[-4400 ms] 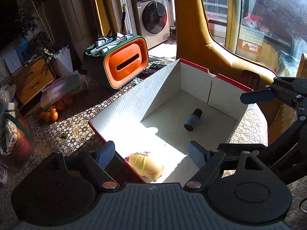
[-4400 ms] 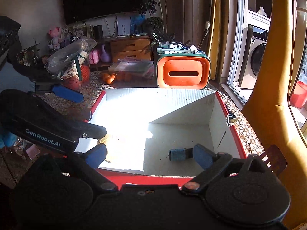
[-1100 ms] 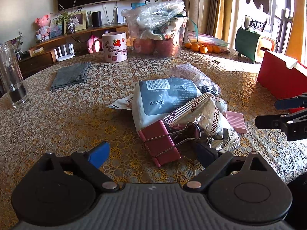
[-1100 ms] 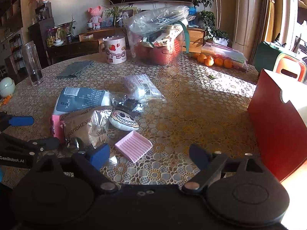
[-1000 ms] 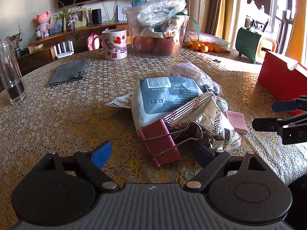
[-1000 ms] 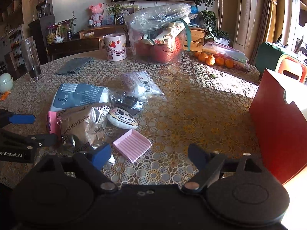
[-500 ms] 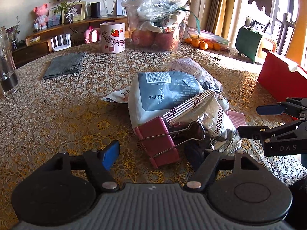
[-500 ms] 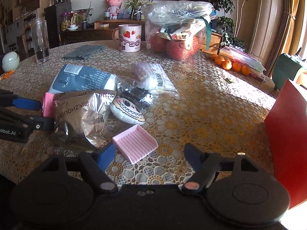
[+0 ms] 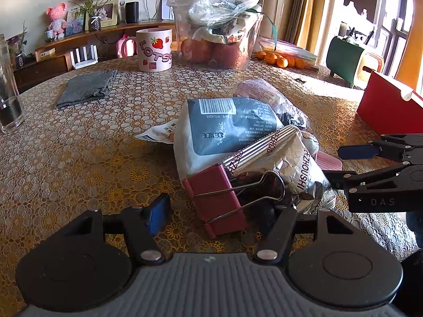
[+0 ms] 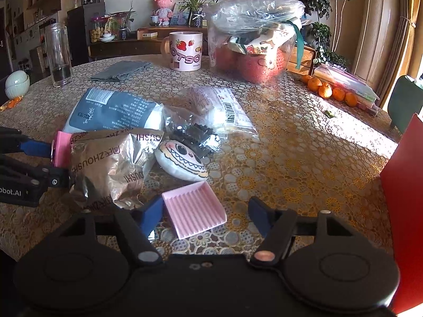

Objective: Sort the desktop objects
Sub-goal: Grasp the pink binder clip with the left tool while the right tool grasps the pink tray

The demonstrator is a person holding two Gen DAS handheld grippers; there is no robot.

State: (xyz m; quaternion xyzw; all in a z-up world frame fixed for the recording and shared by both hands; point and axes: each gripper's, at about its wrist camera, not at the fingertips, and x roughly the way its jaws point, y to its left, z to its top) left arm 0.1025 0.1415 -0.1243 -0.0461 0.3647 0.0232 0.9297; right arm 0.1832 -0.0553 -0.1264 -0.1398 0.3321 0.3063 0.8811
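Note:
A large pink binder clip (image 9: 216, 198) lies between the fingers of my open left gripper (image 9: 214, 211); the fingers stand on either side of it without touching. Behind it are a silver snack bag (image 9: 293, 166) and a dark blue-and-white pouch (image 9: 224, 129). My open right gripper (image 10: 206, 214) is low over a pink ribbed tray (image 10: 194, 208), which lies between its fingers. A white toothy plush (image 10: 182, 161), the silver bag (image 10: 108, 163), the pouch (image 10: 113, 111) and clear packets (image 10: 219, 111) lie beyond. The red box (image 10: 404, 190) stands at the right.
A strawberry mug (image 10: 185, 50), a plastic bag of apples (image 10: 251, 39), a grey cloth (image 10: 121, 70) and a tall glass (image 10: 58, 55) stand at the back of the patterned table (image 10: 290, 153). Oranges (image 10: 327, 89) lie at the far right. The right gripper shows in the left wrist view (image 9: 370, 163).
Both grippers left the box and came down to the pile. In the last second the left closed in around the binder clip and narrowed; the right moved forward over the pink tray.

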